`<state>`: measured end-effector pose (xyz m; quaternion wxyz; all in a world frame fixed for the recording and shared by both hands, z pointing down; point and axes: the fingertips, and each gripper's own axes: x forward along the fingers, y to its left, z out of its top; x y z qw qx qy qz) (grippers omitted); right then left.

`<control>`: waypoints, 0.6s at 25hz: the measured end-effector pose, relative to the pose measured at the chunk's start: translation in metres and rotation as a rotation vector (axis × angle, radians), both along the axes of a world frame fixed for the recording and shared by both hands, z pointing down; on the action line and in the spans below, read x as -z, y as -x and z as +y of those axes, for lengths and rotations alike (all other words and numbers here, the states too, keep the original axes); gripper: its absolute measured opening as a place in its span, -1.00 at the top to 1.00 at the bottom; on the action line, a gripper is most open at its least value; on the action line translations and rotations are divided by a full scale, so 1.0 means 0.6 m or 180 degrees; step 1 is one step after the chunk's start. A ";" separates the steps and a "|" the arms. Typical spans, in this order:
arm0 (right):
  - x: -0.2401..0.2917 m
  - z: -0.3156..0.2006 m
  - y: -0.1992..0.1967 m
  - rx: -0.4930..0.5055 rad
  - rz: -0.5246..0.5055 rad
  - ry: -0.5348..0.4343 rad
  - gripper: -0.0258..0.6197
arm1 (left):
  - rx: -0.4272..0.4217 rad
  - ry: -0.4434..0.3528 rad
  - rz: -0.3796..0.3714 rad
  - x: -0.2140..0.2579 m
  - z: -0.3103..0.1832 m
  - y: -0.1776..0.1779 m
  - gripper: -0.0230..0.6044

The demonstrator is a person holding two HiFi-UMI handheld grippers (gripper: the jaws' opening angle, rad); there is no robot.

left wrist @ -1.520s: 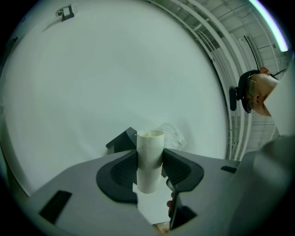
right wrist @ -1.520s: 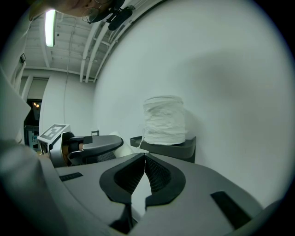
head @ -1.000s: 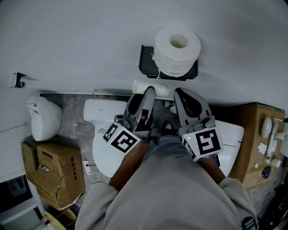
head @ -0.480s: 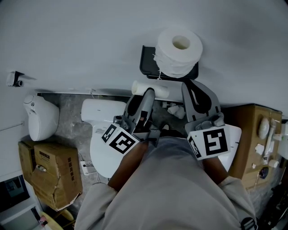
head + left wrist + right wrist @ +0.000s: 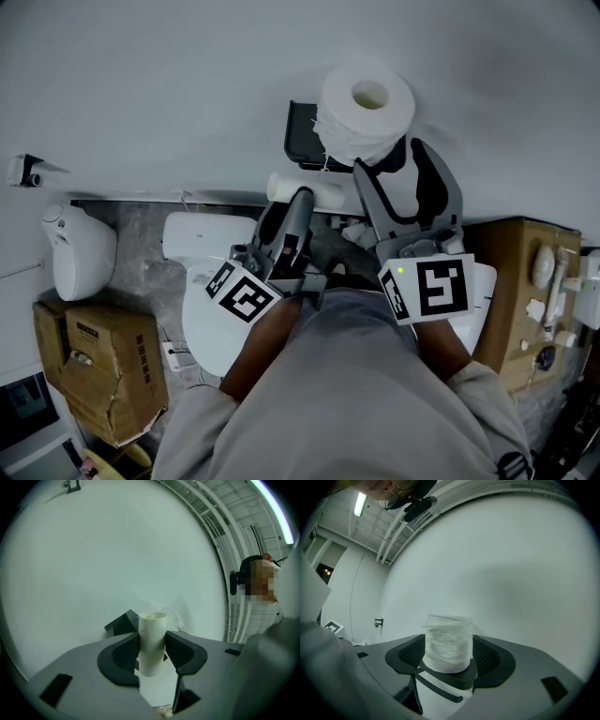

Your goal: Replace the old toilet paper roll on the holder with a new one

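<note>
As right gripper [image 5: 447, 656] jaws open around the roll [image 5: 447, 639], bare wall [image 5: 511, 573] surrounds it.

The right gripper [image 5: 449, 657] has its jaws opening, one on each side of the toilet paper roll [image 5: 448, 639]. The roll stands upright between them on the dark holder [image 5: 457, 679], and I cannot tell whether the pads touch the paper. Behind the roll is a plain white wall [image 5: 515, 573]; well to the left of the roll a small bracket [image 5: 378, 620] sits on it, and high up to the left a ceiling lamp [image 5: 360, 503] is lit.
</note>
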<state>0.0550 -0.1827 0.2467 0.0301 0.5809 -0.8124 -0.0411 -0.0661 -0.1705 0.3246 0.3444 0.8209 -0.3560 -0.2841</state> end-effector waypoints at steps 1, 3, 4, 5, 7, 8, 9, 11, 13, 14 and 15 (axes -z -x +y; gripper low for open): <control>0.001 -0.006 -0.001 -0.0019 -0.0008 0.0003 -0.07 | -0.0004 0.0003 -0.0001 0.000 0.000 0.000 0.38; 0.001 -0.018 0.002 -0.0007 -0.0023 0.0033 -0.18 | -0.0010 -0.0001 -0.0009 0.001 0.000 0.000 0.38; 0.001 -0.023 0.007 0.0021 -0.0033 0.0053 -0.23 | -0.0012 -0.0004 -0.0007 0.001 -0.001 0.000 0.38; 0.001 -0.028 0.011 0.0053 -0.0038 0.0072 -0.28 | -0.0013 -0.0004 -0.0001 0.002 -0.001 0.001 0.38; -0.001 -0.038 0.020 0.0093 -0.0024 0.0105 -0.35 | -0.0013 0.0000 0.0009 0.001 -0.002 0.002 0.38; -0.002 -0.043 0.023 0.0098 -0.0014 0.0122 -0.38 | -0.0014 0.0002 0.0010 0.001 -0.002 0.002 0.38; -0.002 -0.047 0.024 0.0095 -0.0007 0.0137 -0.40 | -0.0016 0.0004 0.0010 0.000 -0.002 0.003 0.38; -0.003 -0.055 0.026 0.0074 0.0000 0.0149 -0.42 | -0.0021 0.0005 0.0013 0.000 -0.003 0.005 0.38; -0.004 -0.063 0.025 0.0035 -0.0004 0.0170 -0.42 | -0.0025 0.0007 0.0016 -0.002 -0.005 0.007 0.38; -0.005 -0.066 0.024 0.0020 -0.0004 0.0184 -0.42 | -0.0026 0.0009 0.0016 -0.002 -0.005 0.008 0.38; -0.005 -0.069 0.023 0.0008 -0.0005 0.0197 -0.43 | -0.0027 0.0011 0.0016 -0.003 -0.005 0.008 0.38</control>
